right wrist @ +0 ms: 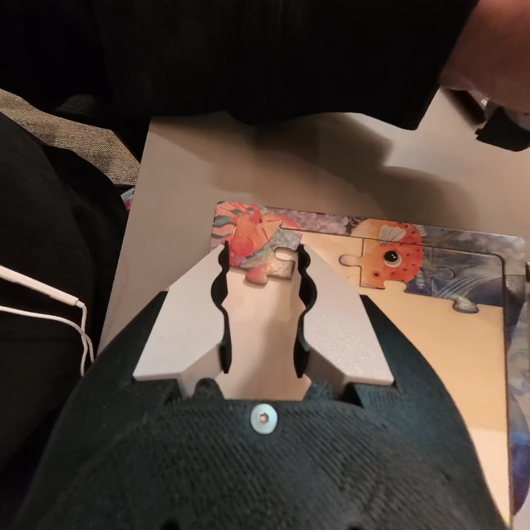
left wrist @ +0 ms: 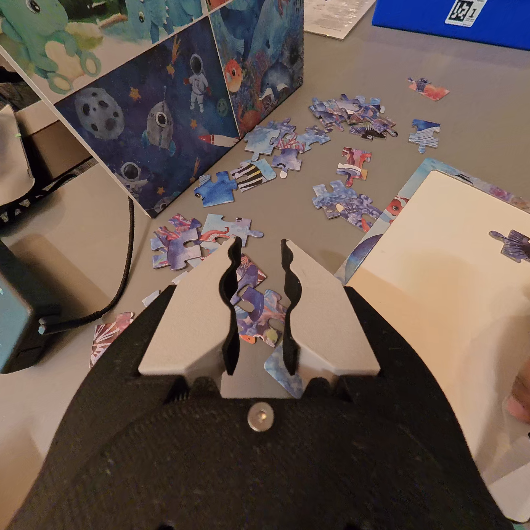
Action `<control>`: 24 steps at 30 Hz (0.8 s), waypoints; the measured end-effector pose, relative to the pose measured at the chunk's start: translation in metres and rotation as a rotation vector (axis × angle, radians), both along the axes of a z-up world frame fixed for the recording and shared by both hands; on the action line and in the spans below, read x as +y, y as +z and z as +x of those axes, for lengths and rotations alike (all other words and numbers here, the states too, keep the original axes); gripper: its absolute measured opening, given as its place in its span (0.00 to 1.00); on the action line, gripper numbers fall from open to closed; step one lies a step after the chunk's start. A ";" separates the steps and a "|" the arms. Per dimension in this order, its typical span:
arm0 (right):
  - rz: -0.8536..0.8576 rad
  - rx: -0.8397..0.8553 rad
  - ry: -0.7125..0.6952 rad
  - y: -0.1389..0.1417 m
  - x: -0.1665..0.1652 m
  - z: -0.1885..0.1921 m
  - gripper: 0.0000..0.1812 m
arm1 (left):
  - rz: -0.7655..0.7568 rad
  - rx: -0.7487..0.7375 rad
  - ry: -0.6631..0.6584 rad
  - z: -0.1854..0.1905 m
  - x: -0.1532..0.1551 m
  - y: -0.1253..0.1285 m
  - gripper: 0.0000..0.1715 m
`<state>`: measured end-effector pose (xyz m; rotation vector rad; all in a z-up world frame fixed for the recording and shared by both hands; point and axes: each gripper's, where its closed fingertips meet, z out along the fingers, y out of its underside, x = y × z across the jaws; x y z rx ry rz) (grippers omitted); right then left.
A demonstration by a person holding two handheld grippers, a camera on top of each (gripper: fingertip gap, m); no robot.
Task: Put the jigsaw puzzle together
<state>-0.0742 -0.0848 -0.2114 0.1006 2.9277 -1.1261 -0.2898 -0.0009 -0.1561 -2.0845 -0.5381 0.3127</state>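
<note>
Cardboard jigsaw pieces point(left wrist: 258, 309) lie scattered face-up on the grey surface point(left wrist: 358, 71), a sensible spread since each picture can be read before a pick. The left tongs point(left wrist: 261, 243) hang over the nearest cluster with a moderate gap between the wavy pads and nothing gripped; purple and coral pieces show through that gap, directly below and toward 6 o'clock of the tips, and an octopus-tentacle piece point(left wrist: 229, 229) sits just at 11 o'clock. The illustrated puzzle box point(left wrist: 149, 120) stands upright at 10 o'clock, probably as a reference picture. The puzzle tray point(left wrist: 430, 258) lies at 3 o'clock with one dark piece point(left wrist: 513, 245) resting on its pale base. In the right wrist view, the right tongs point(right wrist: 262, 246) are likewise parted and empty, poised over the tray's corner where a crab piece point(right wrist: 258, 243) sits seated between the tips, and a pufferfish piece point(right wrist: 393, 252) lies at 3 o'clock along the frame edge.
</note>
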 end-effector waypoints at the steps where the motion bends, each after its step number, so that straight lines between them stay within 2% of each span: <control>1: 0.004 0.004 0.002 0.000 0.000 0.000 0.26 | 0.001 -0.001 0.000 0.000 0.000 0.000 0.15; 16: -0.022 -0.011 0.048 0.001 0.007 -0.002 0.26 | 0.001 0.006 -0.001 0.000 0.000 0.002 0.15; 24: -0.064 -0.025 0.028 0.009 0.010 -0.008 0.31 | 0.002 0.011 -0.001 0.000 -0.001 0.003 0.15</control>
